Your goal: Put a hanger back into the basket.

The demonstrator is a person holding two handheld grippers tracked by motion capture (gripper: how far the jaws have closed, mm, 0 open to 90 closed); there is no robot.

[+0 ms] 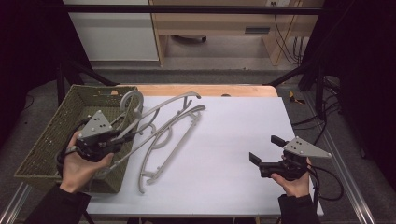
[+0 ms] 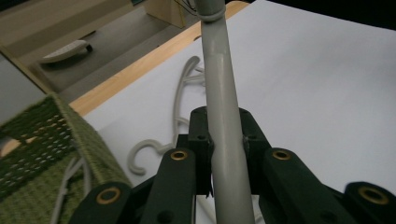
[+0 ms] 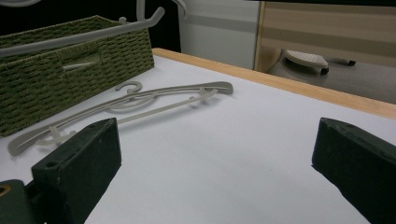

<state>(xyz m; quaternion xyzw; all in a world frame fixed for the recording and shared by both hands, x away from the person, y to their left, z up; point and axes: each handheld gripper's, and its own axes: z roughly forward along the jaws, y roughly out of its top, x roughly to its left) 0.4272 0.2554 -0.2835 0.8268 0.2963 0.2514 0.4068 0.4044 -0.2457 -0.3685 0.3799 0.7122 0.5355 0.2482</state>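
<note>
My left gripper (image 1: 122,139) is clamped on the bar of a grey hanger (image 2: 223,116), which runs straight up between my two black jaws and is lifted over the near corner of the green woven basket (image 1: 51,135), its hook and arms reaching out above the white table (image 1: 233,140). A second hanger (image 1: 163,154) lies flat on the table just right of the basket. My right gripper (image 1: 264,151) holds nothing, jaws spread wide, well apart from both hangers at the table's right side.
</note>
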